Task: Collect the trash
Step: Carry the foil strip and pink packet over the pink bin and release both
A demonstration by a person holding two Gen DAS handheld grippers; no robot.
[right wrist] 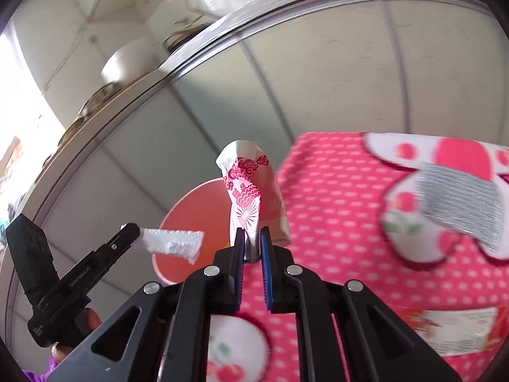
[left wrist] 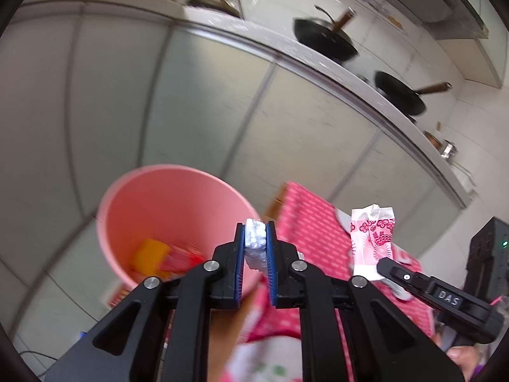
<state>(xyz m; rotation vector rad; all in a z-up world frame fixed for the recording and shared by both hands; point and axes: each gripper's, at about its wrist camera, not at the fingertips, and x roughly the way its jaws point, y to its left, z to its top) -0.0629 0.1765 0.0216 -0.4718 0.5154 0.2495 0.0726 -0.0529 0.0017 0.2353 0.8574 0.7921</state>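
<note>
My left gripper is shut on a white foam piece and holds it in the air beside the rim of a pink bin. The bin holds yellow and red trash. My right gripper is shut on a crumpled pink-and-white paper carton, held above the table edge. In the right wrist view the foam piece sticks out of the left gripper's fingers, in front of the pink bin. In the left wrist view the carton stands up from the right gripper's fingers.
A table with a red dotted cloth carries a grey striped object and a printed wrapper. Grey cabinet doors stand behind the bin, under a counter with black pans. A black box is at the right.
</note>
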